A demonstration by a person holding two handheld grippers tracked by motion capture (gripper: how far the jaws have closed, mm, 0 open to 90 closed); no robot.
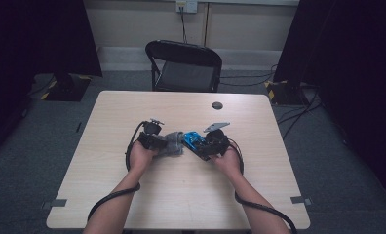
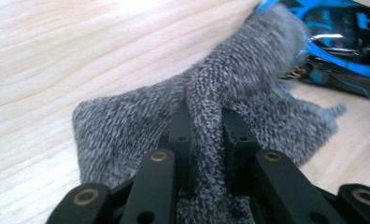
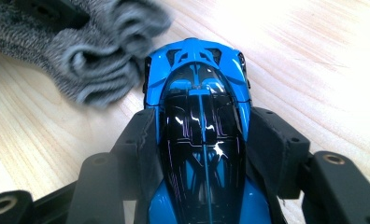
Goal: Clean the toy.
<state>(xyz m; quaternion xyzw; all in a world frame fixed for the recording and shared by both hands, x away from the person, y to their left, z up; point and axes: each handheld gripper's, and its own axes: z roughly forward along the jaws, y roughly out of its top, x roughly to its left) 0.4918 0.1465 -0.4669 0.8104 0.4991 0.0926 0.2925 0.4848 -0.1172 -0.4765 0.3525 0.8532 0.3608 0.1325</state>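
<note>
Left claw point(image 2: 206, 135) pinches a soft, limp grey cloth point(image 2: 127, 135) by a fold; right claw point(image 3: 204, 154) clamps the glossy toy car point(image 3: 199, 116) across its hard flanks (slippery, light), above the bench point(image 1: 181, 195).

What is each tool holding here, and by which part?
The left tool pinches a raised fold of the grey knitted cloth. The right tool clamps the blue and black toy car across its sides, mid-body.

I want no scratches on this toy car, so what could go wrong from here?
1. The right gripper clamps the blue car by its glossy sides; hard wiping could twist it loose or mark it.
2. The left gripper pinches a narrow fold of the grey cloth, which may slip out.
</note>
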